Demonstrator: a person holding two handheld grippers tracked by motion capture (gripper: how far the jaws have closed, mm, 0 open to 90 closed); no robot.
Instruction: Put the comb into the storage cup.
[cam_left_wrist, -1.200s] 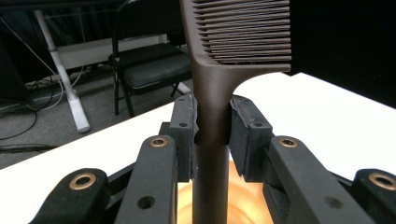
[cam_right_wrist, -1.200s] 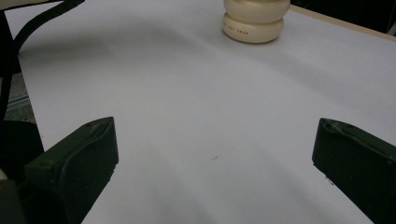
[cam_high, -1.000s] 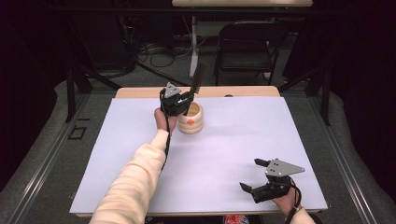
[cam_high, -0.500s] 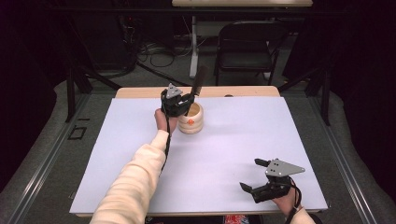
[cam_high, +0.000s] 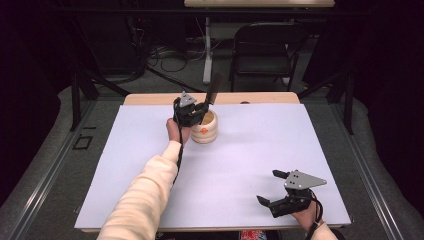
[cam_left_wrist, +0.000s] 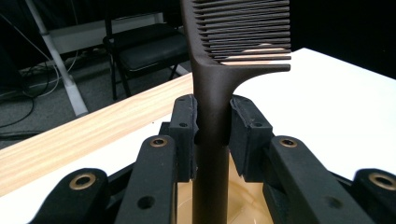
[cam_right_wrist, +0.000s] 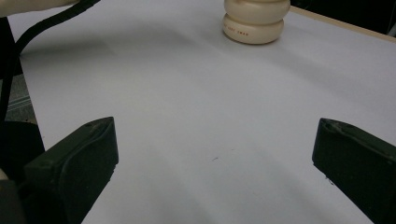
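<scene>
over cup (cam_high: 205, 128), comb (cam_left_wrist: 219, 79) in left tongs (cam_left_wrist: 211, 126)

Black folding chair (cam_high: 265, 47) behind table (cam_high: 260, 98); cables (cam_high: 165, 52) on floor.

A black folding chair (cam_high: 267, 47) stands behind the table (cam_high: 150, 98) (cables (cam_high: 165, 52) trail across grey floor).

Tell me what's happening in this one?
A person works at a white table with a gripper in each hand. The left gripper is shut on the handle of a dark comb, holding it upright over a cream holder cup near the table's far edge. The right gripper rests open near the front right corner, holding nothing.
</scene>
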